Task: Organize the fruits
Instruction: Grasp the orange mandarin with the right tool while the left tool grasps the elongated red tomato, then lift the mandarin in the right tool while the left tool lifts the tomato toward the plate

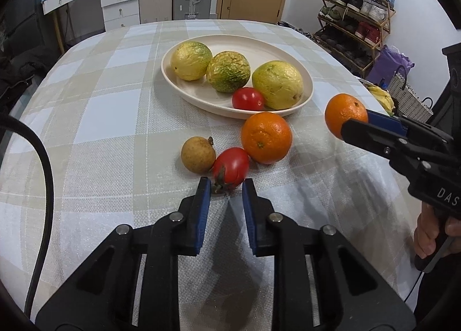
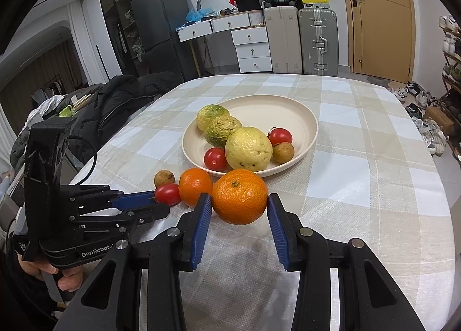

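A cream plate (image 1: 178, 83) (image 2: 299, 117) holds three yellow-green fruits (image 1: 278, 84), cherry tomatoes (image 2: 215, 159) and a brown longan (image 2: 283, 152). On the cloth before it lie a mandarin (image 1: 266, 138) (image 2: 195, 186), a red tomato (image 1: 230, 168) (image 2: 167, 194) and a longan (image 1: 198, 154) (image 2: 164, 177). My left gripper (image 1: 224, 188) (image 2: 152, 202) is open with the tomato at its fingertips. My right gripper (image 2: 238, 201) (image 1: 357, 120) is shut on a second mandarin (image 2: 239, 196) (image 1: 345, 115), held above the cloth.
The table wears a beige-and-white checked cloth (image 1: 100, 117). A shoe rack (image 1: 354, 20) and a basket with bananas (image 1: 403, 94) stand to the right. A black jacket (image 2: 115, 100) lies off the left edge. Suitcases (image 2: 317, 43) and drawers stand behind.
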{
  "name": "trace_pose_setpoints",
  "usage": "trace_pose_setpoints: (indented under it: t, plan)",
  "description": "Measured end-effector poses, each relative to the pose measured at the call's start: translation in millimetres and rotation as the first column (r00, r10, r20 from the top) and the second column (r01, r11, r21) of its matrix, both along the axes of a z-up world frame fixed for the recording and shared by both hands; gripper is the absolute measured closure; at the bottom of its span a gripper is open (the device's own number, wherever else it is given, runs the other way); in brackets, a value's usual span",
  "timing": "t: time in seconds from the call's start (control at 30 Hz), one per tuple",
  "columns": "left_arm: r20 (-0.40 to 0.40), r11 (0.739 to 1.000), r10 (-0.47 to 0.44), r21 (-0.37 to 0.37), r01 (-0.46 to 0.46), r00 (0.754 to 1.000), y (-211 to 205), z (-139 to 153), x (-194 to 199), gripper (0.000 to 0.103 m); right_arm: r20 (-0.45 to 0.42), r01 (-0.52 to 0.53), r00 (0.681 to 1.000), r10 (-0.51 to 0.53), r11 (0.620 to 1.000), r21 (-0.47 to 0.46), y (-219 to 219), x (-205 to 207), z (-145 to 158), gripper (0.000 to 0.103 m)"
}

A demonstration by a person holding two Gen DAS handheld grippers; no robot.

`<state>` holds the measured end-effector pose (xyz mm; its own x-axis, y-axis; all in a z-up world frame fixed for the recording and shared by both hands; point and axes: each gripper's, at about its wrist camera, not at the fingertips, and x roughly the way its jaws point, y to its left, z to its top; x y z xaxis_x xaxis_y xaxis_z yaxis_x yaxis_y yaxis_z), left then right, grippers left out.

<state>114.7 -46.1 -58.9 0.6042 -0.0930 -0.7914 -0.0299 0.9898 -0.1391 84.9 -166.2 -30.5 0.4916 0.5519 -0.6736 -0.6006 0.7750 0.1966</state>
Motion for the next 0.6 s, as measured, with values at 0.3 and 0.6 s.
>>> trace_pose_setpoints:
  t: [0.3, 0.6]
  plan:
    - [0.011, 0.998, -0.021, -0.052, 0.022, 1.000, 2.1, 1.2, 1.4, 0.082, -0.001, -0.002, 1.000, 0.002, 1.000, 0.002, -0.8, 0.2, 0.4, 0.062]
    - [-0.004, 0.998, -0.017, -0.065, 0.017, 1.000, 2.2, -0.2, 12.9, 0.081, -0.002, 0.003, 1.000, -0.003, 1.000, 0.003, -2.3, 0.4, 0.4, 0.062]
